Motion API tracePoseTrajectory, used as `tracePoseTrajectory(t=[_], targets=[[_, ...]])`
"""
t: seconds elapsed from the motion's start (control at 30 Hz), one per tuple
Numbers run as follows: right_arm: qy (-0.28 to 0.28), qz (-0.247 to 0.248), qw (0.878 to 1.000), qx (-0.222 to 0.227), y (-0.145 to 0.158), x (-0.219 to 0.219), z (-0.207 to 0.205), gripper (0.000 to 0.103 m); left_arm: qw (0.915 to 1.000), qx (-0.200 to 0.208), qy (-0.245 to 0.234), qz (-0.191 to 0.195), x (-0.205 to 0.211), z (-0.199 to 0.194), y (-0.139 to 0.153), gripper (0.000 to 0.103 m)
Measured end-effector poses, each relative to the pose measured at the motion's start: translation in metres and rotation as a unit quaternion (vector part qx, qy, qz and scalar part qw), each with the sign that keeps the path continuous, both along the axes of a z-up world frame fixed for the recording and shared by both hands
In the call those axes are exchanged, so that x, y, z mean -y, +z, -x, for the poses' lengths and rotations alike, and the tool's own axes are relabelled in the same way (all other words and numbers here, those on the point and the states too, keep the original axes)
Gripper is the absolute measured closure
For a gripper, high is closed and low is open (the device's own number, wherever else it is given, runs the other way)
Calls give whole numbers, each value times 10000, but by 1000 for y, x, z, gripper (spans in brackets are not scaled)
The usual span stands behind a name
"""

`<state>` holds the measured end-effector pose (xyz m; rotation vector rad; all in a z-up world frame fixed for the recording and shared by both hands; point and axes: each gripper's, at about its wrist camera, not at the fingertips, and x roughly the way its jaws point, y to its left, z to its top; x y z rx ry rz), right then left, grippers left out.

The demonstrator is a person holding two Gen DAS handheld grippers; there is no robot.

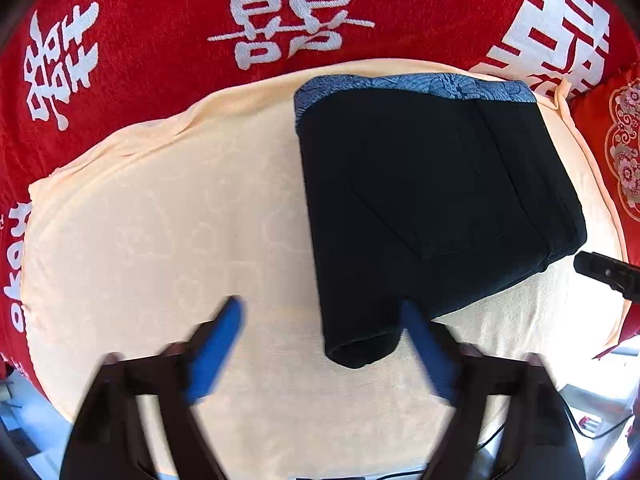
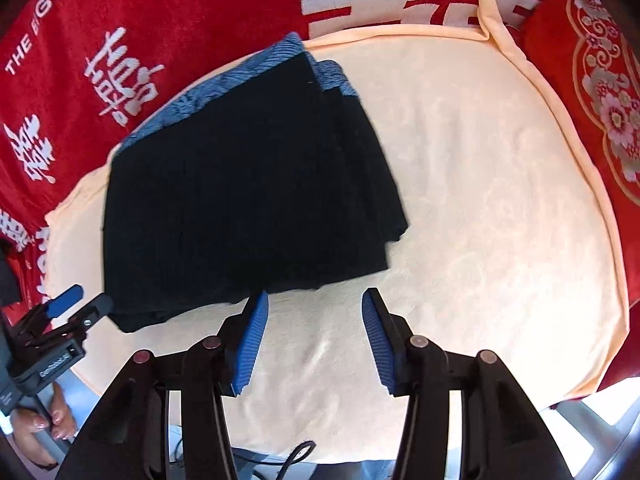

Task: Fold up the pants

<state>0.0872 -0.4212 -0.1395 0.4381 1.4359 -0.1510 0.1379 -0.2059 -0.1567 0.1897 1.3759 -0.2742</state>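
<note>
The black pants lie folded in a compact stack on a cream cloth, with the blue patterned waistband at the far edge. My left gripper is open and empty, its right blue pad just at the stack's near corner. In the right wrist view the folded pants lie left of centre. My right gripper is open and empty, just in front of the stack's near edge. The left gripper also shows there at the left, beside the stack's near left corner.
A red blanket with white characters lies under and behind the cream cloth. A red embroidered cushion sits at the right. The right gripper's tip shows at the right edge of the left wrist view. Cables hang below the table's front edge.
</note>
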Motion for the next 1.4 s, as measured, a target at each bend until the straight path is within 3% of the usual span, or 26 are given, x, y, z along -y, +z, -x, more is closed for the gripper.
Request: tracePoseTrajectory(t=[0.2, 0.33, 0.53, 0.83, 1.0, 1.23, 1.4], targets=[[-47, -103, 9999, 104, 12, -28, 7, 44, 9999, -105, -49, 30, -14, -7, -2, 5], [37, -201, 9997, 107, 16, -46, 10, 21, 9997, -243, -68, -56, -23, -8, -7, 5], [96, -284, 9995, 13, 14, -62, 14, 21, 9992, -366, -134, 2, -31, -5, -8, 5], [49, -462, 9988, -183, 5, -51, 22, 20, 9990, -448, -50, -66, -21, -4, -12, 5], [18, -571, 9982, -160, 10, -32, 23, 20, 9988, -448, -18, -217, -9, -9, -11, 5], [174, -505, 9986, -31, 25, 7, 3, 20, 9984, -290, 433, -211, -5, -28, 1, 5], [225, -454, 9987, -82, 19, 37, -11, 20, 9970, -351, 652, -220, 2, -43, -2, 5]])
